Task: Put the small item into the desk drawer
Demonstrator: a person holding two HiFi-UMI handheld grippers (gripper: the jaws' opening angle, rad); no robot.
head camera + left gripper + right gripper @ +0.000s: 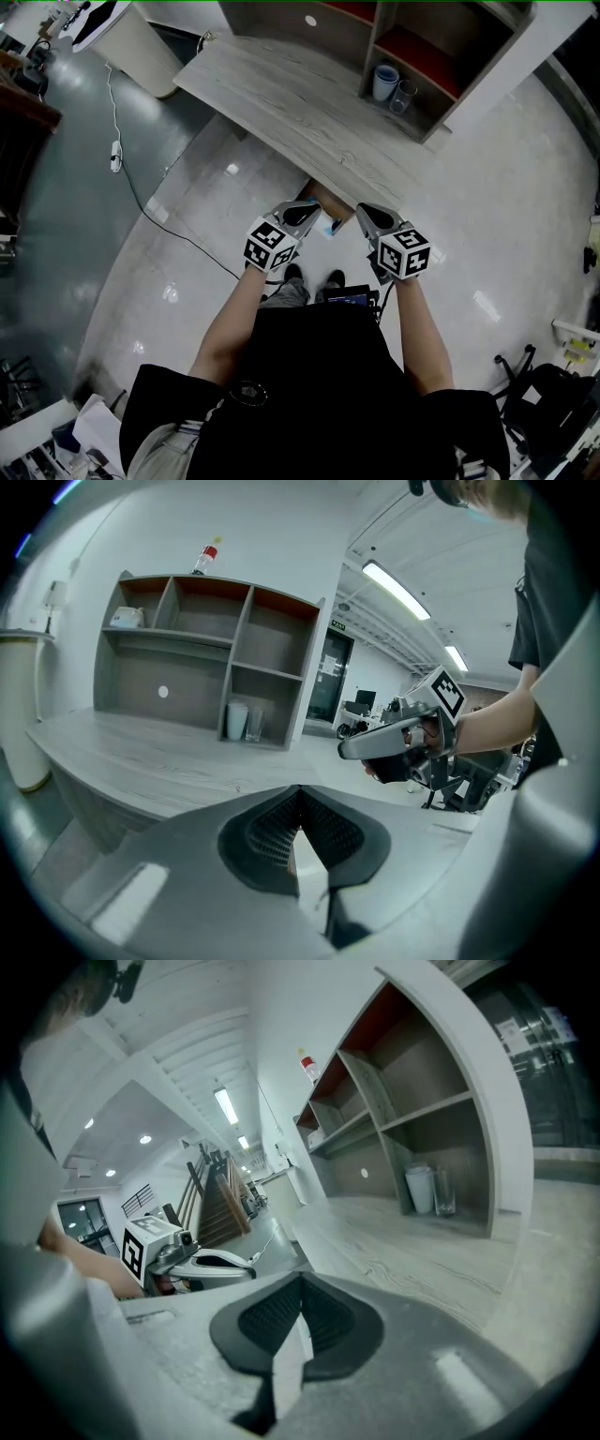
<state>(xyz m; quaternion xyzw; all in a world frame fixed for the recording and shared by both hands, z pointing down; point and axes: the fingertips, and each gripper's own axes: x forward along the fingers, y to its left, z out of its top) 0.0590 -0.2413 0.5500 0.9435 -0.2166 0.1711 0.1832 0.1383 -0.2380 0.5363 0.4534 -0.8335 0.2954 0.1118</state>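
Observation:
A grey wooden desk [281, 98] runs across the top of the head view. Under its front edge a brown opening, which looks like the drawer [330, 201], shows between my two grippers. A small blue and white item [330, 228] sits just below that opening; I cannot tell whether it lies inside. My left gripper [312, 210] [300, 791] is shut with nothing between its pads. My right gripper [362, 210] [300, 1281] is also shut and empty. Both hover at the desk's front edge, their tips pointing toward each other.
A shelf unit [441, 56] stands on the desk's far right, holding a white cup [384, 82] and a glass [403, 96]. A white bin [131, 42] stands at the desk's left end. A cable with a power strip [115, 155] lies on the floor.

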